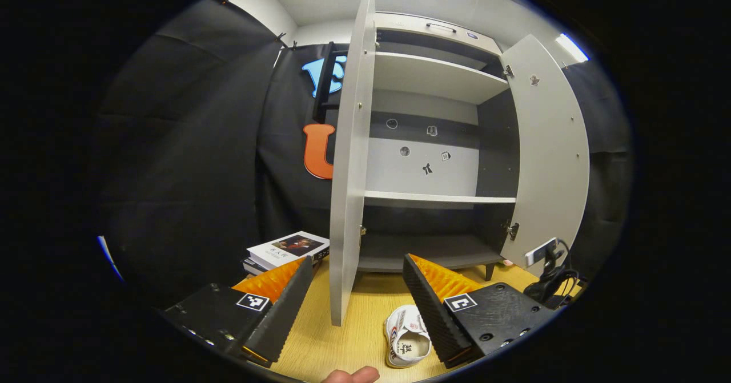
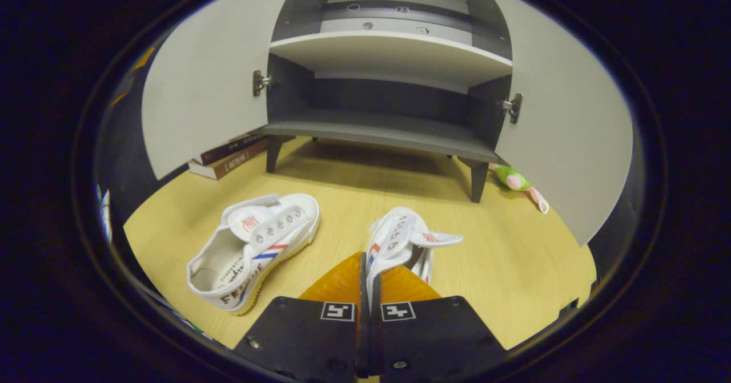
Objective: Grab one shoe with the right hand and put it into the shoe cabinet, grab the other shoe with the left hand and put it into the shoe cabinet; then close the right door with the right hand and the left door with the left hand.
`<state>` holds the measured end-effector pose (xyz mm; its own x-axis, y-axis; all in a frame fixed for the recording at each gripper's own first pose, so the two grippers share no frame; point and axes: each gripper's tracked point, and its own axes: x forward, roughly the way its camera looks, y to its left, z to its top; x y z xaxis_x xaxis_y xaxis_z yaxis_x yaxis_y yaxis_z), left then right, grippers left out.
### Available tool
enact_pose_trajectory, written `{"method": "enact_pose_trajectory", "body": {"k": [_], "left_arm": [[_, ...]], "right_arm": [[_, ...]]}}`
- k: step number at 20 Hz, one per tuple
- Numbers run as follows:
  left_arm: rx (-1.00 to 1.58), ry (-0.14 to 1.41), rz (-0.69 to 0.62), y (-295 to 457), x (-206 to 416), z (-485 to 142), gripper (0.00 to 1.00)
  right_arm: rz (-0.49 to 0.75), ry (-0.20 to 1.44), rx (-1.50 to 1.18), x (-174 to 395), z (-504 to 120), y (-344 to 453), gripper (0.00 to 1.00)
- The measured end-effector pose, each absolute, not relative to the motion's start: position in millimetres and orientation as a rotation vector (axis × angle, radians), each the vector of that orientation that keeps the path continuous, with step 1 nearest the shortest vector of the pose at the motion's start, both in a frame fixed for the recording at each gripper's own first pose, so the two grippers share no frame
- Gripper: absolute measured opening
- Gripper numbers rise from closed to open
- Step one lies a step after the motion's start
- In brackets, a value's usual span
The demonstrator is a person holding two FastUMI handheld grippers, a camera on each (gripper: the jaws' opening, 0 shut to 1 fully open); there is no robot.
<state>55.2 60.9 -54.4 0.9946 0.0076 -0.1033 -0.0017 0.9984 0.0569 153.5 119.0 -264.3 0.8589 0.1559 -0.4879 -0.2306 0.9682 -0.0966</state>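
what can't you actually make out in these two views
1. Right gripper view: the heel of the gripped shoe is hidden behind the right gripper.
2. Left gripper view: the other shoe is partly covered by a finger of the left gripper.
3. Left gripper view: the small marks on the cabinet's back panel are too small to identify.
4. Right gripper view: the green toy is partly hidden by the right door.

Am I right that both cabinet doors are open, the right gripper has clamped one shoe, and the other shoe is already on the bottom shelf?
Not quite. The other shoe lies on the floor in front of the cabinet, as the right gripper view shows. The rest holds: both doors stand open, and the right gripper is shut on one shoe.
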Motion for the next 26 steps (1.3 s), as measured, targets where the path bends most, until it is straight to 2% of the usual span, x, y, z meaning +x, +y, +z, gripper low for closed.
{"method": "enact_pose_trajectory", "body": {"k": [1, 2, 7, 13, 18, 22, 26], "left_arm": [[0.058, 0.102, 0.002, 58, 55, -54, 1.00], [0.056, 0.100, -0.003, 53, 54, -55, 0.95], [0.049, 0.087, -0.032, 30, 49, -53, 0.95], [0.042, 0.070, -0.058, 9, 42, -52, 0.95], [0.082, 0.099, -0.036, 11, 38, -61, 0.95], [0.060, 0.105, -0.042, 10, 34, -64, 0.95], [0.078, 0.094, -0.022, 19, 30, -62, 0.95]], "right_arm": [[0.207, 0.476, -0.146, 150, -250, 118, 0.04], [0.209, 0.445, -0.150, 148, -235, 116, 0.04], [0.254, 0.296, -0.154, 137, -141, 117, 0.04], [0.273, 0.158, -0.115, 155, -24, 119, 0.04], [0.265, 0.101, -0.111, 217, 48, 120, 0.01], [0.286, 0.122, -0.096, 290, 84, 127, 0.03], [0.227, 0.177, -0.131, 368, 105, 131, 0.01]]}}
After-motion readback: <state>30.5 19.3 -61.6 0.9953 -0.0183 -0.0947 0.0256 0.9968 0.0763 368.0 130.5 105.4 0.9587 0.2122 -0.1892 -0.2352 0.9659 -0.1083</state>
